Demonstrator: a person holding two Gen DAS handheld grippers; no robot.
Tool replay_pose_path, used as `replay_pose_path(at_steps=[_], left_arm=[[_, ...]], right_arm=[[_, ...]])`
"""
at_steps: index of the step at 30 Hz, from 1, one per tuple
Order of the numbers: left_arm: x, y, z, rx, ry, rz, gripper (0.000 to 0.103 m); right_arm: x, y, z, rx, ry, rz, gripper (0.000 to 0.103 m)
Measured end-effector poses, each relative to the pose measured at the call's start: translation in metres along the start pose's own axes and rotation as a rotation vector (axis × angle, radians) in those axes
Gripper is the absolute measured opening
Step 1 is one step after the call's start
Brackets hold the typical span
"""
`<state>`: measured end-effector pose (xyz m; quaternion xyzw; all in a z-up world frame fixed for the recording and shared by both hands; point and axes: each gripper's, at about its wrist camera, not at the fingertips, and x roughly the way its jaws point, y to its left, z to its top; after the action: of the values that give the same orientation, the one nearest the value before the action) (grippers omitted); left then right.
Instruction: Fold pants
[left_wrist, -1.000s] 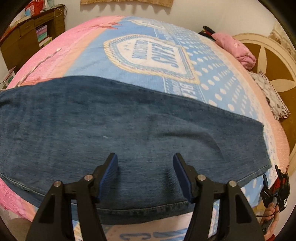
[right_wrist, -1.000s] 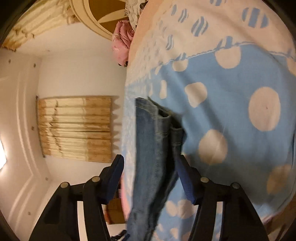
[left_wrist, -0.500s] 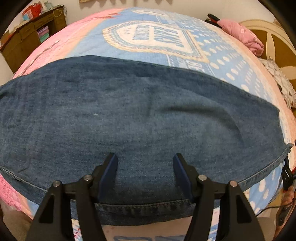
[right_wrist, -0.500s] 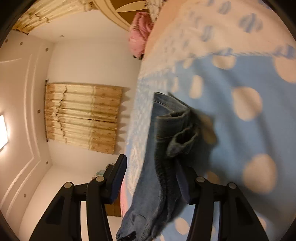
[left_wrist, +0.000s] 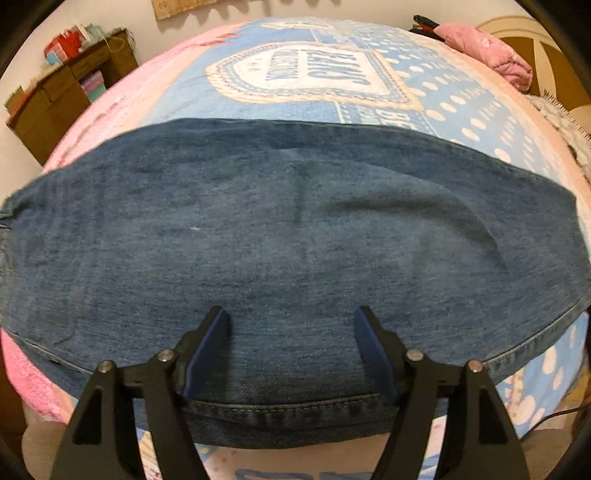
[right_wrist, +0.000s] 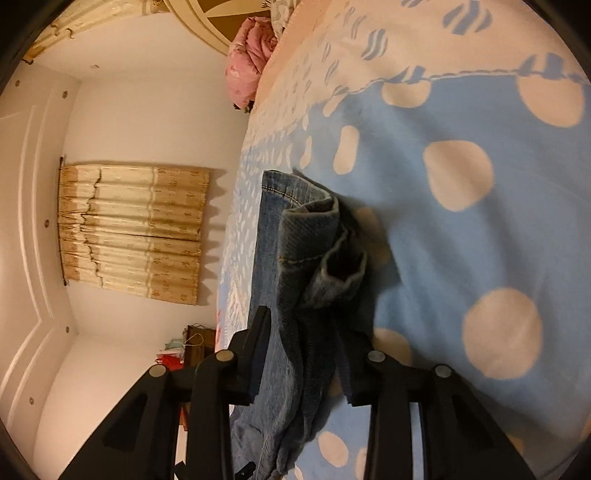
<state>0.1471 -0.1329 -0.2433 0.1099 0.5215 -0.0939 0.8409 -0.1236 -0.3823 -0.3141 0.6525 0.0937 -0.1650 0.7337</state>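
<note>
A: The blue-padded black fingers (left_wrist: 218, 347) of the left gripper (left_wrist: 291, 350) are standing wide apart, with nothing between them but the flat cloth below. Are you seeing the same?

B: Yes. They are hanging over the near hem of the dark blue denim pants (left_wrist: 280, 236), which are lying spread out flat across the bed's pink and light blue dotted blanket (left_wrist: 461, 110).

A: And the right gripper (right_wrist: 310, 365)?

B: Its black fingers (right_wrist: 258, 354) are sitting on either side of a bunched, upright fold of the same denim (right_wrist: 306, 258). The cloth is filling the gap, but I cannot tell whether the fingers are actually pinching it.

A: Where is that fold, relative to the pants as a whole?

B: At one end of them, where a stitched hem is curling over and lifting off the blanket (right_wrist: 480, 240).

A: What is lying beyond the pants?

B: A rumpled pink quilt (left_wrist: 491, 55) is lying past them at the blanket's far right corner. A brown wooden cabinet (left_wrist: 62, 99) is standing off to the far left of the pants, against the white wall.
</note>
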Motion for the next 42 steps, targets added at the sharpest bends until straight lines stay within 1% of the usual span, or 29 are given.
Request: replay_pose_path(at_steps=[4, 6, 8, 11, 13, 14, 16, 18, 24, 26, 27, 28, 31, 32, 34, 36, 38, 40, 42], left_arm=[[-0.004, -0.010, -0.002, 0.047, -0.027, 0.066, 0.076], [-0.005, -0.013, -0.002, 0.056, -0.032, 0.081, 0.076], [-0.003, -0.014, -0.001, 0.059, -0.030, 0.086, 0.076], [-0.004, -0.013, -0.002, 0.056, -0.028, 0.077, 0.076], [-0.002, -0.010, -0.004, 0.042, -0.021, 0.055, 0.076], [-0.002, -0.007, -0.005, 0.030, -0.016, 0.039, 0.077], [0.000, 0.000, -0.007, -0.003, -0.004, 0.008, 0.079], [0.001, 0.005, -0.008, -0.024, 0.001, -0.011, 0.081], [0.002, 0.005, -0.008, -0.017, 0.006, -0.009, 0.081], [0.002, 0.007, -0.006, -0.022, 0.021, -0.023, 0.081], [0.002, 0.011, -0.005, -0.027, 0.030, -0.033, 0.081], [0.000, 0.015, -0.006, -0.031, 0.035, -0.040, 0.081], [-0.009, 0.034, -0.006, -0.073, 0.036, -0.066, 0.081], [-0.014, 0.041, -0.006, -0.091, 0.030, -0.078, 0.081], [-0.025, 0.060, -0.004, -0.123, 0.007, -0.091, 0.081], [-0.033, 0.076, -0.002, -0.147, -0.009, -0.094, 0.081], [-0.041, 0.096, -0.001, -0.184, -0.028, -0.103, 0.081], [-0.051, 0.117, 0.001, -0.232, -0.051, -0.111, 0.081], [-0.061, 0.136, 0.001, -0.271, -0.071, -0.113, 0.081]], right_arm=[[0.003, 0.015, -0.002, -0.092, 0.017, -0.076, 0.035], [0.002, 0.019, -0.002, -0.098, 0.031, -0.101, 0.035], [0.002, 0.024, -0.004, -0.113, 0.042, -0.087, 0.035], [0.002, 0.033, -0.007, -0.180, 0.027, -0.079, 0.034], [0.004, 0.025, -0.003, -0.130, 0.018, -0.075, 0.035], [0.004, 0.015, -0.002, -0.076, 0.004, -0.073, 0.035], [0.000, 0.003, -0.002, -0.022, -0.004, -0.016, 0.034], [-0.002, 0.000, -0.002, -0.010, -0.006, 0.007, 0.034], [0.000, -0.006, 0.003, 0.050, 0.005, 0.030, 0.034], [0.000, -0.007, 0.002, 0.048, 0.011, -0.007, 0.024], [-0.001, -0.007, 0.002, 0.028, 0.016, -0.047, 0.012], [-0.001, -0.006, 0.002, 0.004, 0.021, -0.073, 0.010], [-0.002, 0.005, 0.005, -0.017, 0.037, -0.133, 0.009], [-0.004, 0.014, 0.005, -0.042, 0.032, -0.157, 0.009], [-0.008, 0.038, 0.002, -0.118, 0.014, -0.142, 0.008], [-0.011, 0.078, -0.005, -0.249, 0.000, -0.148, 0.007], [-0.007, 0.120, -0.017, -0.382, 0.006, -0.166, 0.007], [0.002, 0.165, -0.037, -0.525, 0.037, -0.165, 0.007], [0.016, 0.209, -0.066, -0.675, 0.077, -0.159, 0.007]])
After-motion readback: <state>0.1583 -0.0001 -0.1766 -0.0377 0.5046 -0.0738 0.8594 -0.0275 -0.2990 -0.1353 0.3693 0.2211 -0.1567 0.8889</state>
